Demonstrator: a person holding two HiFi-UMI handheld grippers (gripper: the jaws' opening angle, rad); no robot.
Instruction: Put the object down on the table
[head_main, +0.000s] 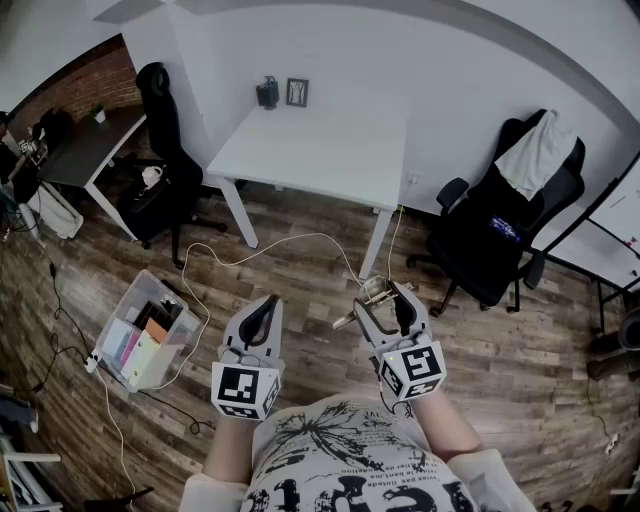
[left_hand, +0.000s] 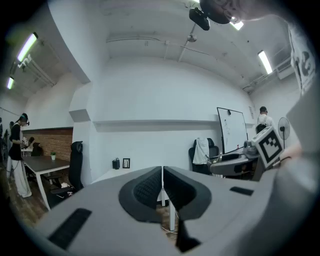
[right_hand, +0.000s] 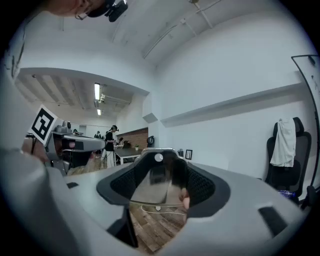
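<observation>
Your right tool (head_main: 382, 302) pinches a shiny metal object (right_hand: 156, 181) between its pads, level above the wooden floor (head_main: 480, 360) and well apart from the white desk (head_main: 320, 150). Your left tool (head_main: 266, 304) is pressed together with nothing in it.

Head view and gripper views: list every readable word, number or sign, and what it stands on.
No text reads clearly.
Shirt: big dark letters, cropped, unreadable.
Whiteboard: marks too small.
Chair label: blurred.
Marker cubes: square codes, no letters.
</observation>
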